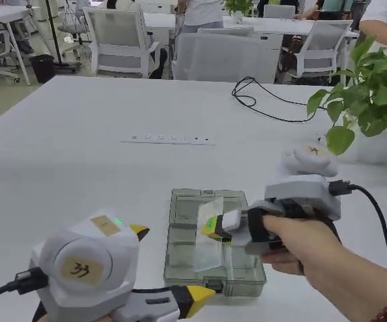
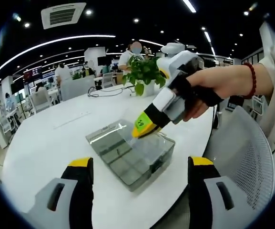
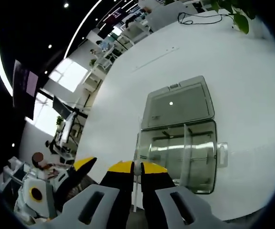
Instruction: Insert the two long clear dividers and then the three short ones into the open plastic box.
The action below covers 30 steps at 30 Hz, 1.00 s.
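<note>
Right gripper (image 3: 132, 168) has its jaws pinched tight on a clear divider (image 3: 137, 145), holding it upright over the open box (image 3: 212, 143). The box sits on the white table (image 1: 99, 161), lid (image 3: 178, 102) lying flat on the far side. Left gripper (image 2: 141, 162) hovers near the box's front edge, jaws spread wide, nothing in them.

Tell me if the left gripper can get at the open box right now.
Probably yes, at its near side: the left gripper has its jaws open and pointed at the box across the table. The right gripper hangs over the box's middle, shut on a clear divider, so that part looks blocked.
</note>
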### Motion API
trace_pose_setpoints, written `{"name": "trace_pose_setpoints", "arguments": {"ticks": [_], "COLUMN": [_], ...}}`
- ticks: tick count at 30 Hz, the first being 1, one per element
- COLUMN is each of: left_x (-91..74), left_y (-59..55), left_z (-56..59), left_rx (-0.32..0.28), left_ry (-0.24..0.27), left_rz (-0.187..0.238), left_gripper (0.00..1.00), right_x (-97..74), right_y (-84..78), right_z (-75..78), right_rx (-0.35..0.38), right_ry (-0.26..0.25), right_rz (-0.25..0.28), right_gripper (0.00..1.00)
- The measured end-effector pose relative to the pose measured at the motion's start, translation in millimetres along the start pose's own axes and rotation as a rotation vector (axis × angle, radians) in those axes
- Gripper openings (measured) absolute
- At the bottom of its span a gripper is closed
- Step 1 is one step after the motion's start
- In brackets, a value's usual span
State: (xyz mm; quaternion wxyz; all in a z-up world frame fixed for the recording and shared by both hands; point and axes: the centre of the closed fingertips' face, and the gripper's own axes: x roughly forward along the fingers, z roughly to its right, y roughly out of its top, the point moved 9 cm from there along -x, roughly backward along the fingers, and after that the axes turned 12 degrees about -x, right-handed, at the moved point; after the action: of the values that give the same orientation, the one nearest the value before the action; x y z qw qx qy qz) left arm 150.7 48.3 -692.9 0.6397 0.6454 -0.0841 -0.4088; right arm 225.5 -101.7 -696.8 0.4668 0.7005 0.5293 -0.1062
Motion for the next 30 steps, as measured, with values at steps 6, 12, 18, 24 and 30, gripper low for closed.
{"name": "trace_pose_setpoints", "arguments": {"ticks": [6,12,18,24,30], "left_x": [2.1,4.0,5.0,5.3,4.7], "left_y": [-1.1,-2.0,-2.9,-2.2,-1.4], "left_z": [-2.2,-3.0,-4.4,-6.4,-8.2], "left_rx": [0.008,0.003,0.0,0.005,0.014], "left_ry": [-0.005,-0.01,-0.014,-0.015,-0.003], "left_rz": [0.0,0.003,0.002,0.003,0.011], "left_gripper": [0.92,0.98,1.0,1.0,1.0], "right_x": [6.3,11.9,19.8,27.1,31.9], "right_y": [3.6,6.3,10.4,12.2,9.7], "right_z": [3.6,7.6,11.8,14.4,16.6], "right_rx": [0.03,0.06,0.087,0.092,0.088], "right_ry": [-0.039,-0.08,-0.094,-0.123,-0.136], "right_rz": [-0.058,-0.123,-0.179,-0.238,-0.258], "right_gripper": [0.07,0.06,0.06,0.06,0.07]}}
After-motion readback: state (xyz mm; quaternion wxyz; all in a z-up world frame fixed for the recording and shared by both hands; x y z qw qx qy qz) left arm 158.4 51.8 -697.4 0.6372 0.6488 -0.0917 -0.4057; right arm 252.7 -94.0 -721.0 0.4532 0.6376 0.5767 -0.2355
